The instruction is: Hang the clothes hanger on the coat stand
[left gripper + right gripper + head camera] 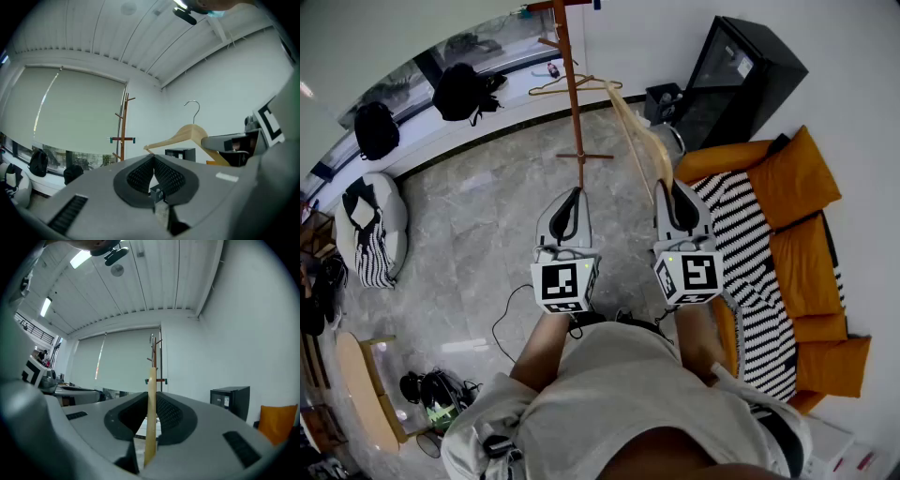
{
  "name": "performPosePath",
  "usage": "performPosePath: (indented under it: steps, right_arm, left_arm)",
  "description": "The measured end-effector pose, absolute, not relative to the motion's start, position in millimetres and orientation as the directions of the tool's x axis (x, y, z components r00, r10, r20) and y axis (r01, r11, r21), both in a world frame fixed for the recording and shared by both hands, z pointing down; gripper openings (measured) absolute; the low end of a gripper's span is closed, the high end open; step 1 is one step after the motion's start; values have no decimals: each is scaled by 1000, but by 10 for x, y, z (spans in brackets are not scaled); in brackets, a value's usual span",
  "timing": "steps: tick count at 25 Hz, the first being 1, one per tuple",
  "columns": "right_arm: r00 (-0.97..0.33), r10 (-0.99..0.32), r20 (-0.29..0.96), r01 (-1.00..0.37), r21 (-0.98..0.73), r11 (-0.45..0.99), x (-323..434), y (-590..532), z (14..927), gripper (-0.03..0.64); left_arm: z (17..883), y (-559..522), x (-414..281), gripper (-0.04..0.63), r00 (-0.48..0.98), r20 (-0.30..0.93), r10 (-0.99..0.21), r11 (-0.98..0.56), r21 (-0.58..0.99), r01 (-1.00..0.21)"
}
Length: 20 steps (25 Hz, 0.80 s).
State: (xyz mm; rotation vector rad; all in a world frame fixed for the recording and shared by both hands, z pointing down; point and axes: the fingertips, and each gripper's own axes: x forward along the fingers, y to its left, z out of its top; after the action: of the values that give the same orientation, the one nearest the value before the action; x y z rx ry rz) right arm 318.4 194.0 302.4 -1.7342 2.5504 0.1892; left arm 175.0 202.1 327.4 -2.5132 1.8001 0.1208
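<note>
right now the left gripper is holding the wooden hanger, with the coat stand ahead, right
No, the right gripper holds the wooden hanger, as the right gripper view shows; the left gripper is shut on nothing. The coat stand is ahead.

Lounge room, like sitting corner of home or office; cannot tell which. Sofa (pixel 722 159) with orange cushions (pixel 797 178) and striped cover (pixel 750 244) by white wall. Beanbag (pixel 370 230) on shiny stone floor (pixel 478 206). Coat stand (pixel 570 94) near long white sill (pixel 422 141) with black bags (pixel 461 91) on it. Big window, blind (pixel 70 112) pulled most of way down. Black cabinet (pixel 741 75) in corner. Slatted ceiling (pixel 154 282) with strip lights (pixel 80 258).
</note>
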Motion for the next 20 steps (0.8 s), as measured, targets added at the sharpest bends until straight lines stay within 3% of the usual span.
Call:
performPosePath:
  steps: [20]
  right_arm:
    - [-444, -896, -5, -893, 79, 442, 2239, 2116, 3315, 48]
  left_arm:
    - [3642, 2294, 868, 9, 331, 3, -944, -331, 24, -943]
